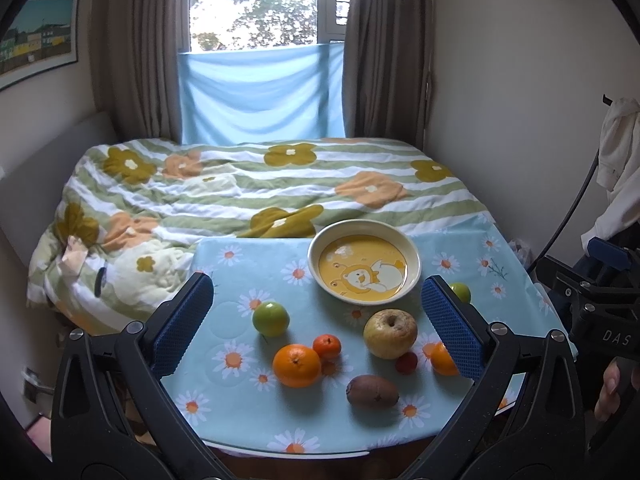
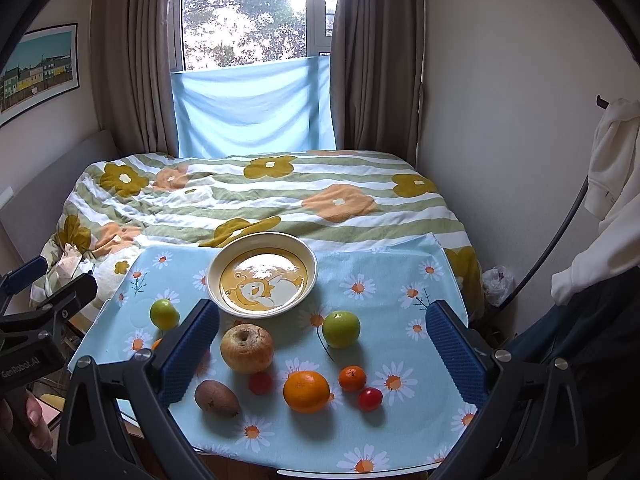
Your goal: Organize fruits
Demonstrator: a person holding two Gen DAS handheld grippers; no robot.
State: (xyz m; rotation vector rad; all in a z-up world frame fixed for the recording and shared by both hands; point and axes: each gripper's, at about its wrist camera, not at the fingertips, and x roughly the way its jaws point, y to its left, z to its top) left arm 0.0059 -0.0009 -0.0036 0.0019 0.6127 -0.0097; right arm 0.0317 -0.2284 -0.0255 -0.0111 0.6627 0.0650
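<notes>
Both sets of jaws are spread wide with nothing between them, just hanging above the near edge of the tabletop point(image 2: 400, 280). The left gripper point(image 1: 316, 320) has its blue pads point(image 1: 182, 322) framing most of the fruit; the right gripper point(image 2: 324, 348) does the same from a bit further right.

Between the left jaws: a big orange point(image 1: 297, 365) with a small mandarin point(image 1: 327, 347) touching its upper right, a green apple point(image 1: 270, 318) up and to the left of those, a wrinkly yellowish apple point(image 1: 390, 333) to the right, and a brown kiwi point(image 1: 372, 390) closest to the near edge. A little red tomato point(image 1: 406, 362) sits just below the yellowish apple. Another orange point(image 1: 442, 358) is half hidden behind the left gripper's right pad.

In the right wrist view you get the other end of the spread: a second green apple point(image 2: 341, 329) right of the yellowish apple, a second small mandarin point(image 2: 352, 378) and a second red tomato point(image 2: 369, 399) just beside that orange. All the fruit is loose on the daisy-print cloth, none of it in the dish.

Behind the fruit sits the cream bowl point(image 2: 262, 274) with a yellow cartoon duck printed inside, and there's nothing in it. It's at the far side of the tabletop, right up against the bed.

Further out: the bed point(image 1: 240, 192) with a striped flower duvet, brown curtains point(image 1: 384, 48), a window point(image 1: 256, 0) with a blue sheet point(image 1: 260, 96) hung across its lower part, and a framed picture point(image 1: 36, 32) on the left wall.
</notes>
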